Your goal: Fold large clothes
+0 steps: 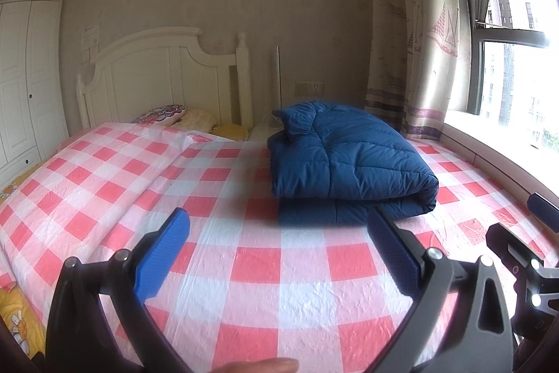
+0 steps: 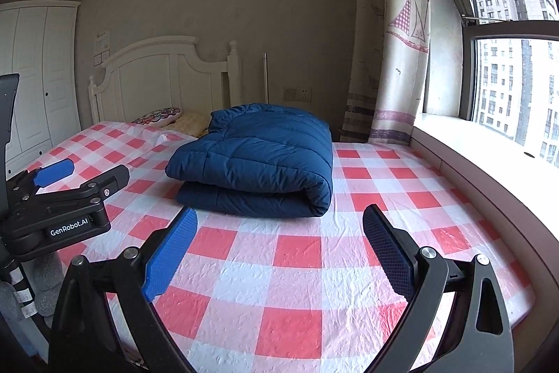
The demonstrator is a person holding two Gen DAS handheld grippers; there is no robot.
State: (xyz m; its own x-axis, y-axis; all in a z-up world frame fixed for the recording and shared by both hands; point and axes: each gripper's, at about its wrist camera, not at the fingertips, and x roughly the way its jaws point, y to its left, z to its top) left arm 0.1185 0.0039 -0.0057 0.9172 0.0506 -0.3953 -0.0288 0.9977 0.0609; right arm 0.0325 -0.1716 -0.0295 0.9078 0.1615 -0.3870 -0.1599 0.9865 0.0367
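Both grippers wide apart and empty, left gripper point(image 1: 276, 250), right gripper point(image 2: 279, 250), folded blue jacket point(image 2: 258, 159) ahead

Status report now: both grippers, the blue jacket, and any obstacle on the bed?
Left gripper open, empty. Right gripper open, empty. Jacket folded, lying on checked sheet, untouched. Nothing between grippers and jacket.

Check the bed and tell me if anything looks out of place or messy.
Nothing stands out. The blue coat lies folded in a neat bundle on the checked cover, apart from both open grippers, left and right. The cover shows only light wrinkles.
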